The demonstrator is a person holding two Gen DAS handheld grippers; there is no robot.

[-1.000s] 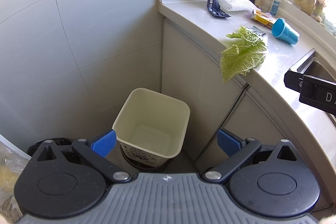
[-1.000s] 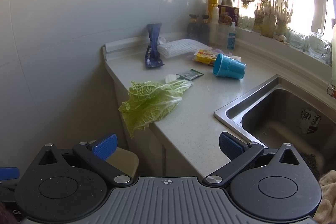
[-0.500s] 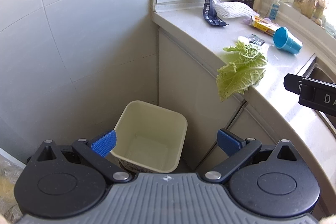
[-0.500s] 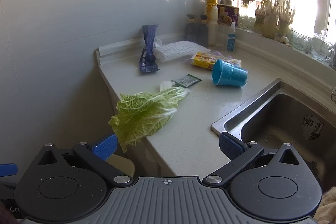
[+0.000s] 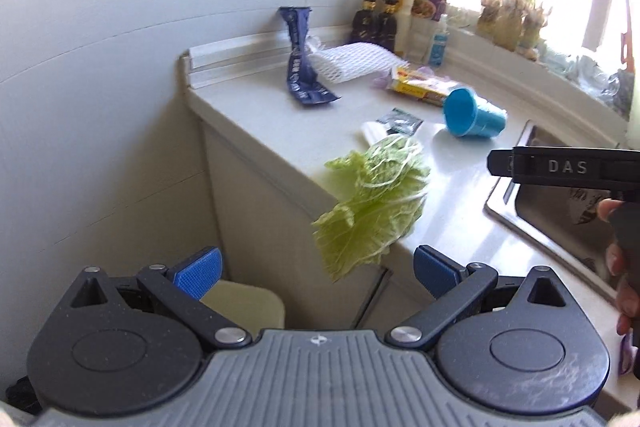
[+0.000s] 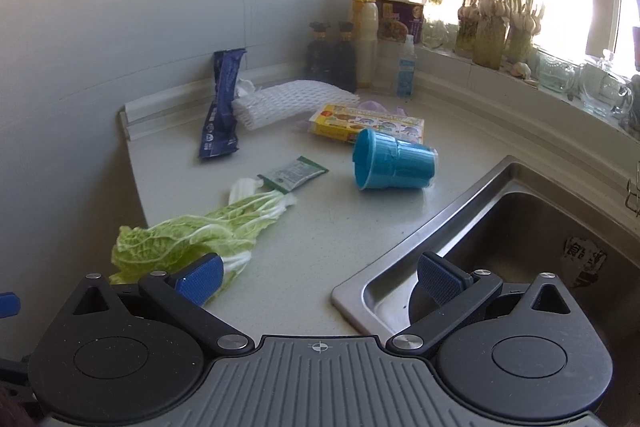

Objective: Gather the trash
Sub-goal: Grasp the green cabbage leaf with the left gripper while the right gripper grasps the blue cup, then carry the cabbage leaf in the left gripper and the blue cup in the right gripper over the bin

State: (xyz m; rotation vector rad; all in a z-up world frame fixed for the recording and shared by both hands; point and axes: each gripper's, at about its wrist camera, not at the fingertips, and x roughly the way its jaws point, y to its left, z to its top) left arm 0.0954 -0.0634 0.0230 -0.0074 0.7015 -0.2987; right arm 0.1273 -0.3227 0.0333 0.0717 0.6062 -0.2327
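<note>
Right wrist view shows the pale countertop (image 6: 320, 247) with a limp, crinkled green cabbage leaf (image 6: 192, 239) drooping over its front edge, white stalk pointing inward. Beyond it a blue cup (image 6: 394, 165) lies on its side. Both the right gripper (image 6: 318, 277) and left gripper (image 5: 316, 269) hang with jaws apart, empty.

Both tongs are held with jaws spread wide and nothing between them: left tongs (image 5: 316, 269), right tongs (image 6: 318, 277). The right hand (image 5: 622, 267) is seen gripping its handle.
</note>
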